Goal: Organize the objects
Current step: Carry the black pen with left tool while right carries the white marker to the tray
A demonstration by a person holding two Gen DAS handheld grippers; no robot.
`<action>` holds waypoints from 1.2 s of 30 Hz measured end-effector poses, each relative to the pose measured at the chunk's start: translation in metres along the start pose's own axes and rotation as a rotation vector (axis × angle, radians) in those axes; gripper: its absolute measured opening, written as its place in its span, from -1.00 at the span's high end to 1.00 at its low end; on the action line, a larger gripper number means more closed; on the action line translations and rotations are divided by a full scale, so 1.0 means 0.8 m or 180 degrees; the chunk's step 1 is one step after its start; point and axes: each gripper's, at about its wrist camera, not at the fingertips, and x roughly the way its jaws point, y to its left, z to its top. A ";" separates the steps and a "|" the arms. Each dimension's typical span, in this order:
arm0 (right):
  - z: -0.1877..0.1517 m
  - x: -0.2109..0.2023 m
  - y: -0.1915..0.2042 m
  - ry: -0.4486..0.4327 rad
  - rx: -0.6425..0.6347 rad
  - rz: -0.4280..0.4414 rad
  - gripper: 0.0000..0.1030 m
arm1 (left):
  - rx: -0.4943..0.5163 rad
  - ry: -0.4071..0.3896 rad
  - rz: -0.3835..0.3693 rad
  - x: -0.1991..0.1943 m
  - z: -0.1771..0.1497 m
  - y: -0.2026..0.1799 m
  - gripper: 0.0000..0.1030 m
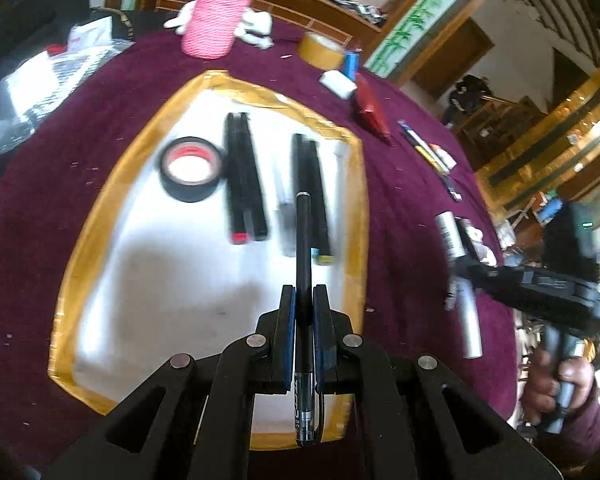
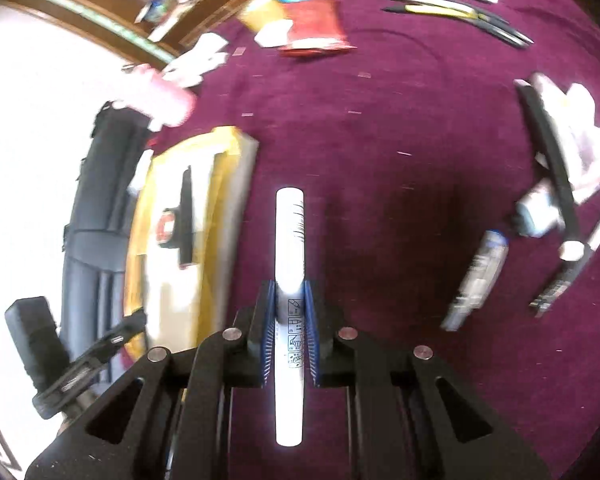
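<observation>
pink cup (image 1: 216, 16) sharp only in left view.

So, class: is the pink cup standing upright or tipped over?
Upright. The left wrist view shows the pink cup standing on its base on the purple cloth, open rim up. Whether anything is inside cannot be told.

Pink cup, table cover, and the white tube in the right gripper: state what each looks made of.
Pink cup: wound cord or yarn, matte, ribbed in rows.
Table cover: maroon cloth, velvety nap, no shine.
White tube: probably glossy plastic, smooth with glare and printed pictograms.
</observation>
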 end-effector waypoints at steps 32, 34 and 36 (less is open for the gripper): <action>-0.021 0.238 0.186 0.0875 -0.0291 0.0141 0.75 | -0.0116 0.0252 0.0720 0.024 0.048 0.095 0.54; -0.021 0.240 0.186 0.0874 -0.0298 0.0121 0.75 | -0.0136 0.0253 0.0699 0.016 0.047 0.095 0.53; -0.021 0.245 0.187 0.0874 -0.0294 0.0110 0.75 | -0.0164 0.0207 0.0660 0.003 0.046 0.094 0.34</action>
